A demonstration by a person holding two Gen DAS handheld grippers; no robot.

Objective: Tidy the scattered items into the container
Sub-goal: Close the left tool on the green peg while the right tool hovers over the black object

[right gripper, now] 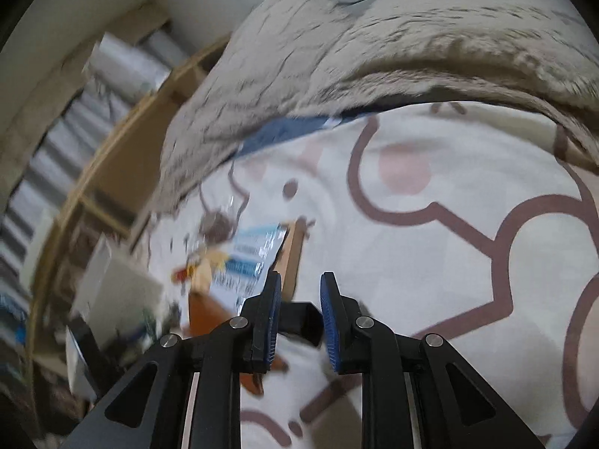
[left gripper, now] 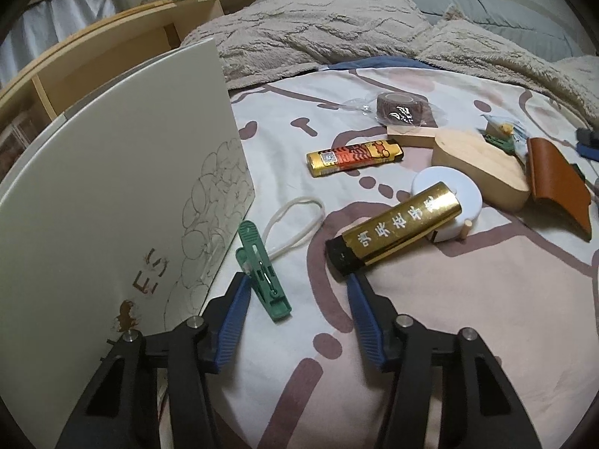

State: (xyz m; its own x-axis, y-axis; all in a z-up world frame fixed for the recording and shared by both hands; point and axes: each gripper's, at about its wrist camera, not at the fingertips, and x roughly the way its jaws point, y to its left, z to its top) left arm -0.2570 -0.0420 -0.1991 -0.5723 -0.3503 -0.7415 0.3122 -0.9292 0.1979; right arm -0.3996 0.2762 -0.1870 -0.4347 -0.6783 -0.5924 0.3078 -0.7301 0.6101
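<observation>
The landmark here is the tall white box (left gripper: 123, 187), its wall printed with line-drawn flowers and brown letters, standing on the cartoon-printed bedsheet (left gripper: 430, 318); only its outer wall shows, so what lies inside cannot be told.

The left gripper (left gripper: 295, 284) hovers low over the sheet just right of the box, blue-padded jaws spread with nothing pressed between them. The green plastic clothes peg (left gripper: 262, 269) lies tilted at the box's lower corner, its near end touching or almost touching the left pad. A loop of white cord (left gripper: 295, 220) lies just beyond the peg. Further right of the box, the gold lighter with black cap and Chinese characters (left gripper: 397, 228) lies with its cap close to the right pad. Beyond it sit a white round disc (left gripper: 449, 183), a pale wooden block (left gripper: 479, 168), a tan leather piece (left gripper: 558, 183), a small gold and orange lighter (left gripper: 353, 157) and a brown tape roll (left gripper: 402, 108) (all well clear of the box).

The right gripper (right gripper: 299, 280) shows in a blurred view, jaws narrowly apart; a dark object (right gripper: 303, 321) sits behind the pads, but whether it is pinched cannot be told.
</observation>
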